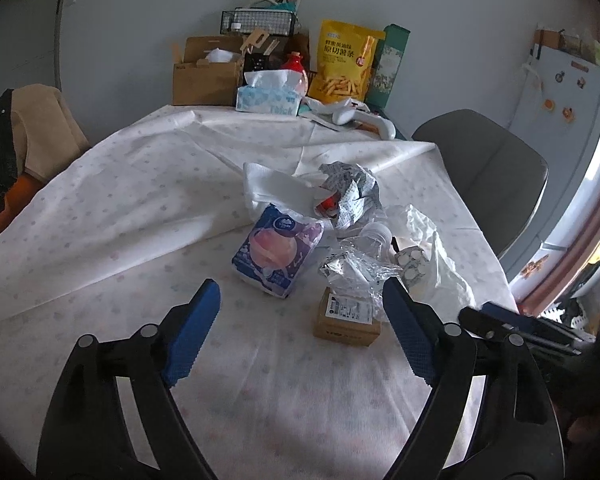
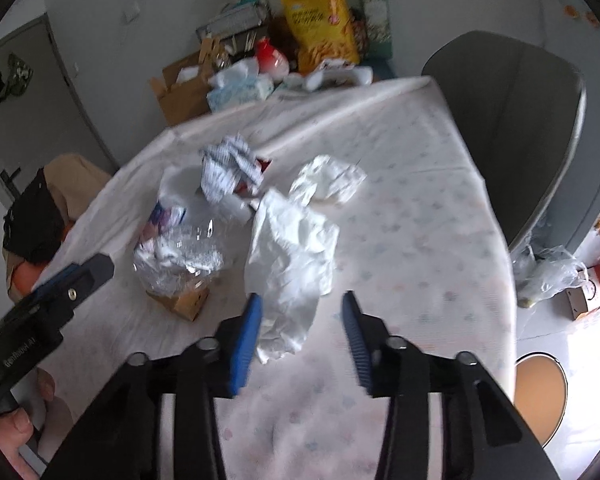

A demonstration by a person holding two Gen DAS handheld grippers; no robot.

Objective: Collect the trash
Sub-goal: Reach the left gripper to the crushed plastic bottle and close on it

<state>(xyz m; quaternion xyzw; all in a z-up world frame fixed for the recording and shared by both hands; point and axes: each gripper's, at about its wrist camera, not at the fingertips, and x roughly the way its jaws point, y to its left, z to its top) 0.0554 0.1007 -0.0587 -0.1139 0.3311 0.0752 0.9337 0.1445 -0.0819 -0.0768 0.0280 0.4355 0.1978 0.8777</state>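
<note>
tablecloth (image 1: 140, 200): you see white with faint pastel dots
tissue pack (image 1: 278, 254): blue-purple, pink peach print
small box (image 1: 346, 320): brown, at 3 o'clock of your pack
plastic bag (image 2: 292, 256): white

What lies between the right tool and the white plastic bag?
Nothing: in the right wrist view the white plastic bag already reaches between the open right tool.
</note>
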